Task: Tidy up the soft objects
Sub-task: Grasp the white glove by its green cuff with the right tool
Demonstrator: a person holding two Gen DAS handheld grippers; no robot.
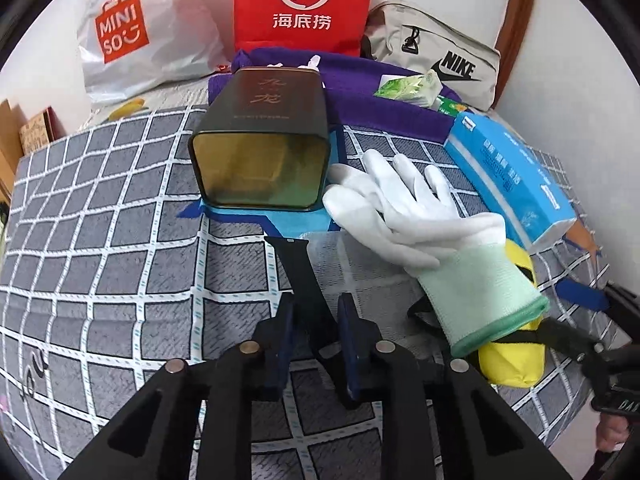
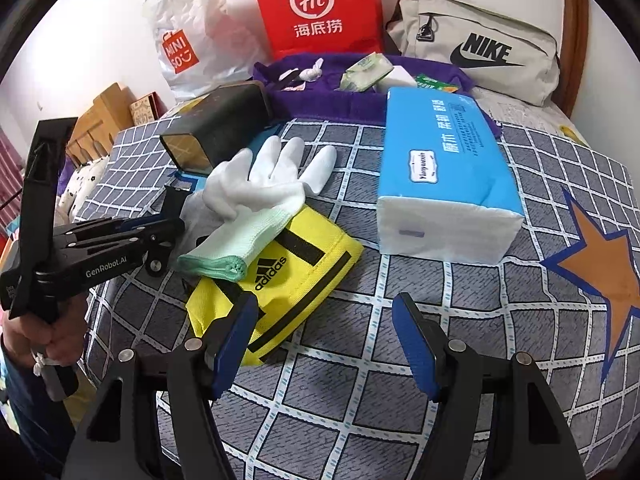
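My left gripper (image 1: 316,304) has its blue pads narrowed around a black strap (image 1: 292,264) that runs forward toward the dark tin (image 1: 260,152). In the right wrist view the strap (image 2: 176,200) sticks up out of that gripper (image 2: 176,224). A white glove with a green cuff (image 1: 420,208) (image 2: 260,196) lies to the right of the strap, its cuff resting on a yellow adidas pouch (image 2: 288,280) (image 1: 516,360). My right gripper (image 2: 324,304) hovers open and empty, with its left finger over the pouch's near corner.
The tin lies on its side with its mouth toward me, on a checked bedspread (image 1: 120,240). A blue tissue pack (image 2: 444,168) lies to the right. Behind are a purple cloth (image 1: 360,84) with a green packet (image 1: 412,88), a red bag (image 1: 304,4), a Miniso bag (image 1: 128,32) and a Nike bag (image 2: 480,48).
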